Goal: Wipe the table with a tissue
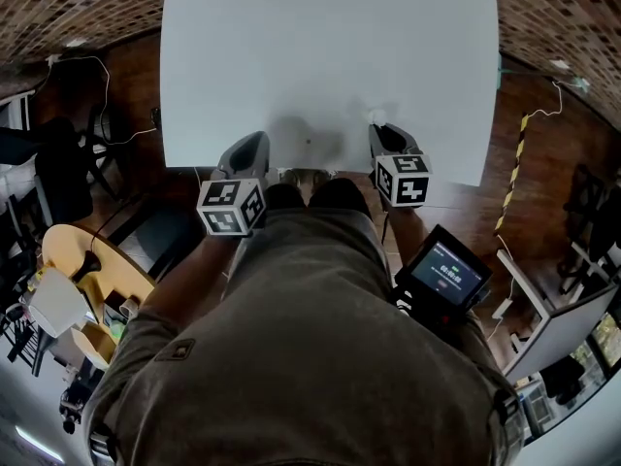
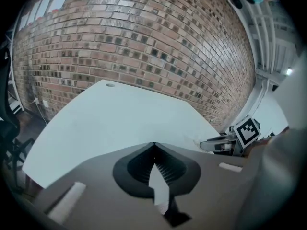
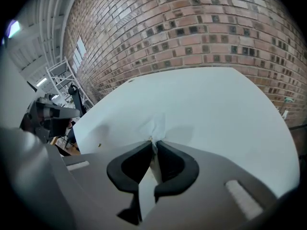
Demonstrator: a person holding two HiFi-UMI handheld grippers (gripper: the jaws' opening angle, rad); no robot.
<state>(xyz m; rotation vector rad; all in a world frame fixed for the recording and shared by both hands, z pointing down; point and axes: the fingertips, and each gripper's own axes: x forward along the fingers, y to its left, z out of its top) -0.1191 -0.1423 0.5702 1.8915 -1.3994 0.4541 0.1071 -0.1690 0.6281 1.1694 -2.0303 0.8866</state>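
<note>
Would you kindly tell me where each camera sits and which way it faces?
Head view: on the person's head, looking steeply down at the table; torso, left gripper and right gripper show.
Left gripper view: on the left gripper, facing the brick wall across the table; its shut fingers show.
Right gripper view: likewise; fingers shut on the tissue.
Shared: both gripper views see table and brick wall.

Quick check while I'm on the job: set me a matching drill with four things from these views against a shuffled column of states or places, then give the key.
Things:
1. left hand-held gripper
2. right hand-held gripper
3. table
4. black device

States or places:
A. white, in front of a brick wall
B. shut on the tissue
C. screen lit, off the table
D. shut, nothing between the jaws

Pairs: 1-D, 2-B, 3-A, 4-C
</note>
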